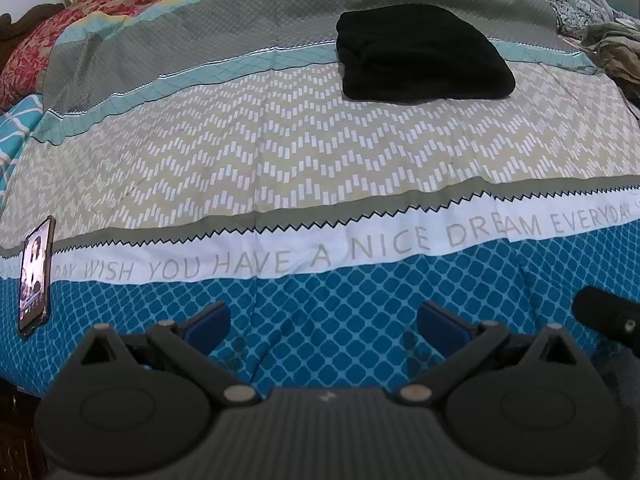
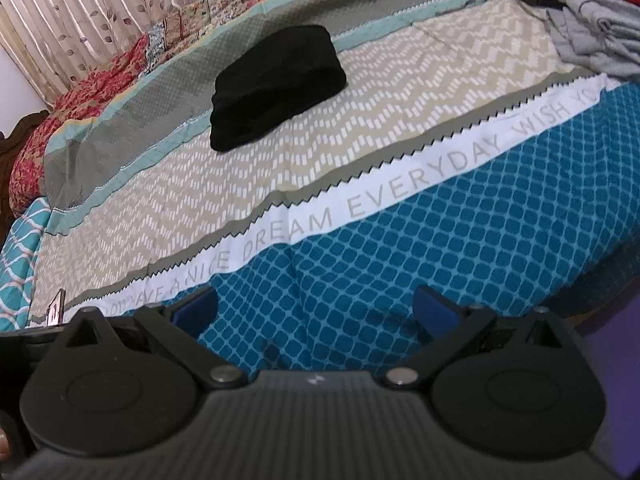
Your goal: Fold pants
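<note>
Black pants lie folded in a thick compact bundle on the far part of the patterned bedspread. In the right wrist view the same black pants rest left of centre on the bedspread. My left gripper hovers over the blue near edge of the bed, open, with nothing between its blue pads. My right gripper is also open and empty above the blue band, far from the pants. A black part of the right gripper shows at the right edge of the left wrist view.
A phone with a lit screen lies at the bed's near left. Grey clothes and olive-brown clothes are piled at the bed's right side. A red floral quilt covers the far left, below a curtain.
</note>
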`<state>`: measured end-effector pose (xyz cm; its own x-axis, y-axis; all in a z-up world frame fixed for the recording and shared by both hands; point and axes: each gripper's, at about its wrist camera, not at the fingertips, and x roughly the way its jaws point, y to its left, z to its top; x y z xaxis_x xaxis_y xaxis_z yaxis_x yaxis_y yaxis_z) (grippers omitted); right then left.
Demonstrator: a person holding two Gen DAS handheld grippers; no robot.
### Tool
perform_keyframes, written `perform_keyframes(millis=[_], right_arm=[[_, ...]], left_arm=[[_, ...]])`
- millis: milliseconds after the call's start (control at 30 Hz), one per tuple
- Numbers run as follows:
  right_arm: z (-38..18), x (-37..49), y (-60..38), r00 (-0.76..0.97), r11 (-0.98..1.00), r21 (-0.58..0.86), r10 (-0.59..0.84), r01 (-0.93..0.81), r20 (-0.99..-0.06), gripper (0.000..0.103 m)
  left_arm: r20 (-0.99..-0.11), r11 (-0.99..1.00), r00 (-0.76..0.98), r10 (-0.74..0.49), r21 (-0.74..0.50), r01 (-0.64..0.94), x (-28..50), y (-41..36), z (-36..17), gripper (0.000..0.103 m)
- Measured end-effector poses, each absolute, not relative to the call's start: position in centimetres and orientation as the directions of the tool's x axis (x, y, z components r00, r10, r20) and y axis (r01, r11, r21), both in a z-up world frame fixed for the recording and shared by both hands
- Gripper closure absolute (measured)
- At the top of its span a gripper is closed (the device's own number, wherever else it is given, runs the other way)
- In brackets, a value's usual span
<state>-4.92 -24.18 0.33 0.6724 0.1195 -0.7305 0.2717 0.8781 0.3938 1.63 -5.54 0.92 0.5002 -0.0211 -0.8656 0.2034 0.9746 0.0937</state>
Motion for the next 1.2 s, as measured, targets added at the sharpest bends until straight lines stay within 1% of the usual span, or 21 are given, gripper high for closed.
perform_keyframes(millis=[200, 567, 733, 900, 1200], right_arm=[[1.6, -5.4, -23.8, 0.727, 0.906, 0.344, 0.061, 0.247, -0.684, 0.000], [3.1, -5.6, -23.0, 0.775, 0.926, 0.316, 0.040, 0.209, -0.630, 0.000], [3.2, -5.6, -22.9, 0.778, 0.925, 0.315, 0.035, 0.212, -0.627, 0.000], [3.1, -5.8, -22.7, 0.776, 0.923, 0.319, 0.038, 0.214, -0.630, 0.000], [3.2, -5.9, -22.5, 0.777, 0.922, 0.321, 0.036, 0.217, -0.629, 0.000]], left_arm=[[-0.844, 0.975, 0.536, -0.023, 0.100, 0.200, 1.1, -5.5, 2.0, 0.000], [-0.791, 0.975, 0.612, -0.010, 0.129, 0.183, 0.4, -5.3, 4.3, 0.000], [-0.778, 0.978, 0.628, -0.004, 0.127, 0.164, 0.3, -4.8, 4.7, 0.000], [-0.759, 0.975, 0.651, 0.017, 0.156, 0.157, 0.1, -4.9, 5.0, 0.000], [-0.754, 0.973, 0.656, 0.018, 0.165, 0.163, -0.3, -5.0, 5.1, 0.000]])
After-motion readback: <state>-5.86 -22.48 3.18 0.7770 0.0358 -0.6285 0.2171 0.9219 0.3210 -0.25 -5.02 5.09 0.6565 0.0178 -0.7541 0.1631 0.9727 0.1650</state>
